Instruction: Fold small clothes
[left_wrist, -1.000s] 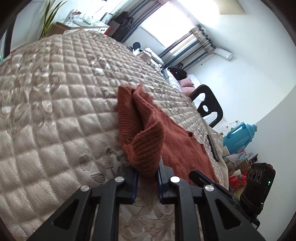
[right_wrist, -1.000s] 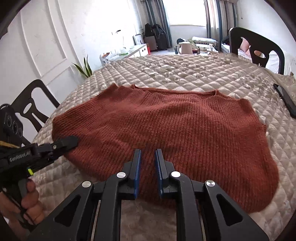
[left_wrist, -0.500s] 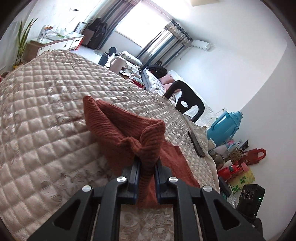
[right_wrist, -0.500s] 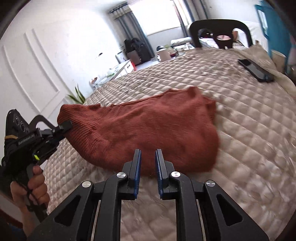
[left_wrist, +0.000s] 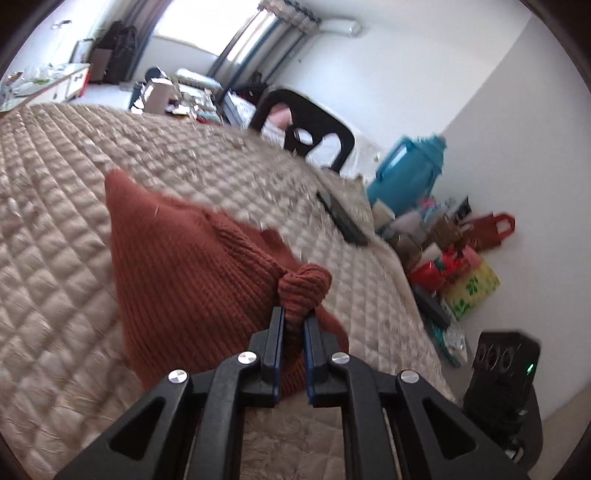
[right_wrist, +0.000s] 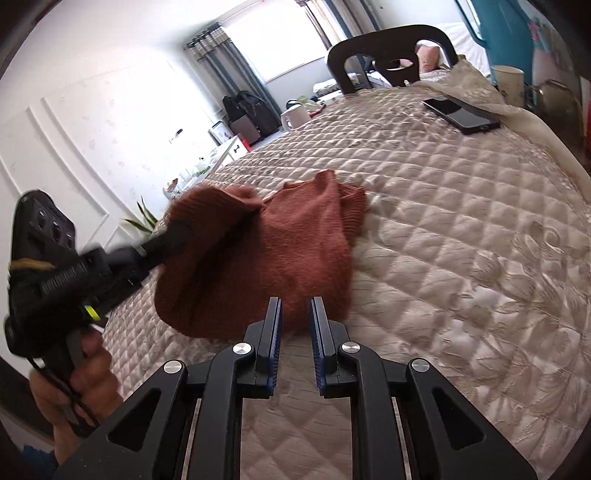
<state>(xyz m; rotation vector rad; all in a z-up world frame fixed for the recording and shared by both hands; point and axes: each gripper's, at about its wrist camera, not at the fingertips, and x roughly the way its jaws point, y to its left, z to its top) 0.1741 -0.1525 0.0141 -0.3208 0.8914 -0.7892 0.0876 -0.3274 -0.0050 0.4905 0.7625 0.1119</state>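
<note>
Left wrist: 1 left hand-held gripper (left_wrist: 294, 319) pinching 1 rust sweater (left_wrist: 192, 273); right hand-held gripper (right_wrist: 296, 308) w/ narrow empty gap.

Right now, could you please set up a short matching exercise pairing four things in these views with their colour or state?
Things:
1. sweater
2. phone
3. left gripper
4. right gripper

States:
a. lying flat on the quilt
b. holding nothing
c. rust-red knit, partly lifted
d. clamped on a bunched corner

Pairs: 1-c, 2-a, 3-d, 4-b
</note>
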